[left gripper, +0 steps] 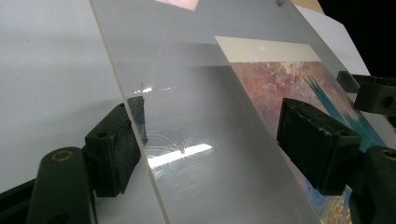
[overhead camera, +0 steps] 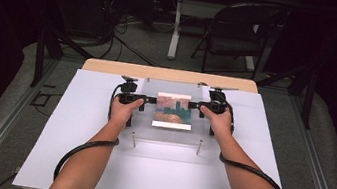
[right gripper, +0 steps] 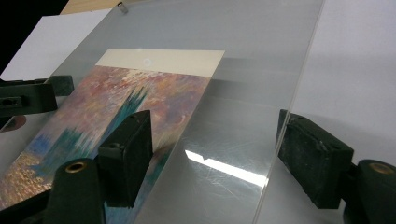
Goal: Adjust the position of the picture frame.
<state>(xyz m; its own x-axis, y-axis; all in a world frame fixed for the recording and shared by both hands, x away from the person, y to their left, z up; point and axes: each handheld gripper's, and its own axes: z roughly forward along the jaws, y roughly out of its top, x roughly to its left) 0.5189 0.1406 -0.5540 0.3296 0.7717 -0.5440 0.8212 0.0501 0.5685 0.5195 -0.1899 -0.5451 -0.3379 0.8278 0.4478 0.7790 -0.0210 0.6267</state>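
Note:
A clear acrylic sheet [overhead camera: 146, 124] lies over a painted picture [overhead camera: 173, 110] of pink sky and teal shapes with a cream band on top. My left gripper [overhead camera: 148, 100] reaches in at the sheet's left edge. In the left gripper view its jaws stand wide apart, one under the sheet [left gripper: 196, 116] and one over it, near the picture [left gripper: 299, 88]. My right gripper [overhead camera: 196, 106] mirrors this at the right edge, open, with the sheet [right gripper: 243, 93] between its jaws and the picture [right gripper: 116, 107] beneath. Whether either jaw touches the sheet is unclear.
Two short metal pins [overhead camera: 134, 140] [overhead camera: 199, 147] stand at the sheet's near corners. Everything rests on a white board [overhead camera: 95, 164] on a wooden table [overhead camera: 110, 67]. A folding chair [overhead camera: 237, 29] and cables sit on the floor beyond.

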